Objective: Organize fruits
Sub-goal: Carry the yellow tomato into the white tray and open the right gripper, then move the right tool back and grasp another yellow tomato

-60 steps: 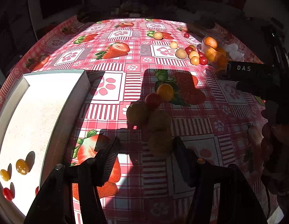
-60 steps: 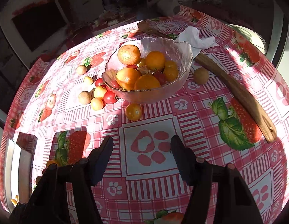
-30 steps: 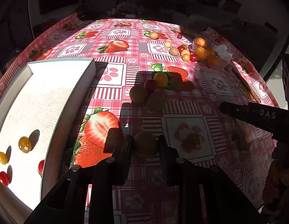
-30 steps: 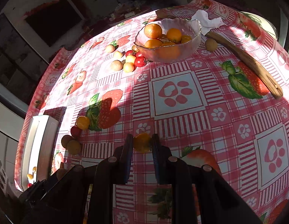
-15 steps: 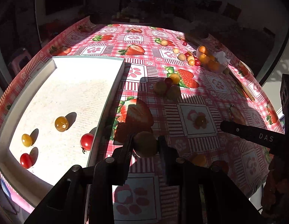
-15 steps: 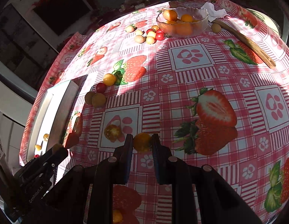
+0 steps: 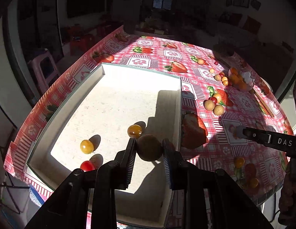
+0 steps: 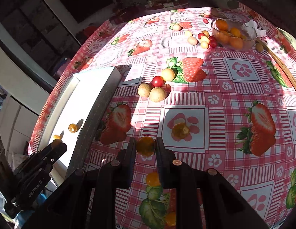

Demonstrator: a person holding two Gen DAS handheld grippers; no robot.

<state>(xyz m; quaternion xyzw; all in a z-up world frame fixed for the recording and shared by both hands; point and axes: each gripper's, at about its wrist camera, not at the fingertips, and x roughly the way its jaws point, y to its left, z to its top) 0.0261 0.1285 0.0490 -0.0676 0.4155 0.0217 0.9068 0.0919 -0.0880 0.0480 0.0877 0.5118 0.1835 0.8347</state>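
My left gripper (image 7: 149,148) is shut on a round brown fruit (image 7: 149,147) and holds it above the near right part of the white tray (image 7: 179,103). In the tray lie two yellow tomatoes (image 7: 135,131) and a red tomato (image 7: 87,165). My right gripper (image 8: 145,146) is shut on a small orange tomato (image 8: 145,145) above the tablecloth, right of the tray (image 8: 98,103). A glass bowl (image 8: 233,36) of oranges stands far right.
Two brown fruits (image 8: 157,93), a red tomato (image 8: 157,81) and a yellow one lie mid-table. More small fruits (image 8: 204,40) lie beside the bowl. A wooden stick (image 8: 279,64) lies at the right edge. Orange tomatoes (image 8: 152,178) lie near the front edge.
My left gripper carried the brown fruit leftward from the tablecloth to above the tray. My right gripper carried the orange tomato toward the tray side, farther from the bowl.
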